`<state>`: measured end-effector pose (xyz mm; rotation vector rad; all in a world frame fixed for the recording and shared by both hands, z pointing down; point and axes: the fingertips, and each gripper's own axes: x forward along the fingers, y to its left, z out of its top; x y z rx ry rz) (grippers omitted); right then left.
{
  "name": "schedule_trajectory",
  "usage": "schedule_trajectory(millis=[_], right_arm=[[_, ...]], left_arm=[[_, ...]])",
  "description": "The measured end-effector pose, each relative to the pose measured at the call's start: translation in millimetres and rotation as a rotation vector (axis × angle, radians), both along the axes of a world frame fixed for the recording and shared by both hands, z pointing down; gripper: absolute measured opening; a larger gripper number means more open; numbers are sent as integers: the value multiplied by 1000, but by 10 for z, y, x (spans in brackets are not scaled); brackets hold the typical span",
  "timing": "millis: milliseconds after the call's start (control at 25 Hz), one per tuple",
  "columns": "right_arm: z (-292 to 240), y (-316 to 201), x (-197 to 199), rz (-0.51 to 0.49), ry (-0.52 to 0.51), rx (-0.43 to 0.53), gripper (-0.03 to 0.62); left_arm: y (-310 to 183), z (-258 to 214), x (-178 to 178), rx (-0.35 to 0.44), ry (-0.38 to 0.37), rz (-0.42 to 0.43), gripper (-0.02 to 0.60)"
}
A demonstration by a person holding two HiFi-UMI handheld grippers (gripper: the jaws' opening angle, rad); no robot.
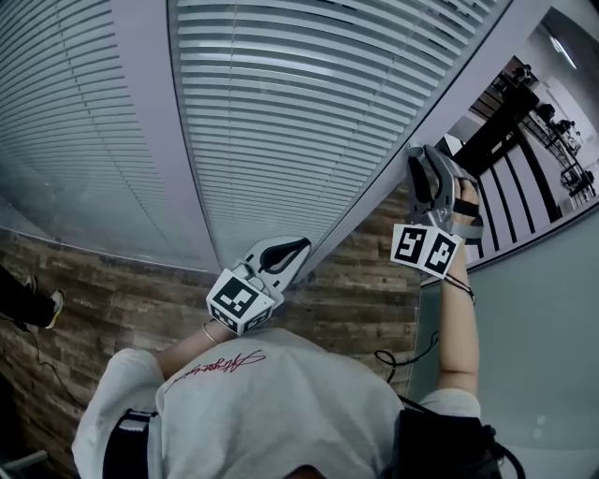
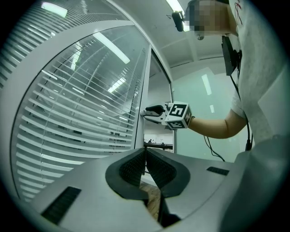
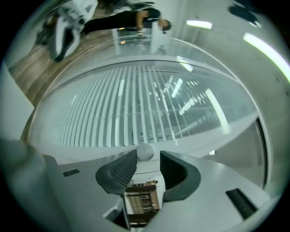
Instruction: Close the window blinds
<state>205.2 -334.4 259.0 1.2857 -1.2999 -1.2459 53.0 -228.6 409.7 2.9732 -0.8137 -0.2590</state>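
Floor: brown wood-look planks (image 1: pixel 94 299) ran from 9 to 4 o'clock in the head view.
Window frame: pale grey posts (image 1: pixel 150 122) stood between the panes at 11 o'clock.
Wall: a smooth pale panel (image 1: pixel 543 355) filled 4 o'clock.
Furniture: dark pieces (image 1: pixel 505 122) stood at 2 o'clock, too small to identify.
Light: a ceiling strip lamp (image 2: pixel 174 5) glowed at 12 o'clock in the left gripper view.

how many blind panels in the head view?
2. The left blind panel fills the upper left. The middle blind panel sits just right of the frame post. More may lie outside the picture.
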Motion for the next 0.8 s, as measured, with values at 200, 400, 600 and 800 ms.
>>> schedule_trajectory(millis=[200, 400, 600, 800], right_arm=[[18, 118, 87, -116, -831, 56, 149], [-7, 48, -35, -268, -1428, 43, 158], [-88, 31, 30, -208, -1446, 145, 156], [-23, -57, 130, -183, -1579, 185, 163]], left_arm=[[16, 115, 49, 4, -12, 7, 20], [-18, 110, 35, -6, -12, -1, 20], [-15, 13, 106, -10, -3, 5, 20], [-22, 47, 137, -21, -6, 9, 20]])
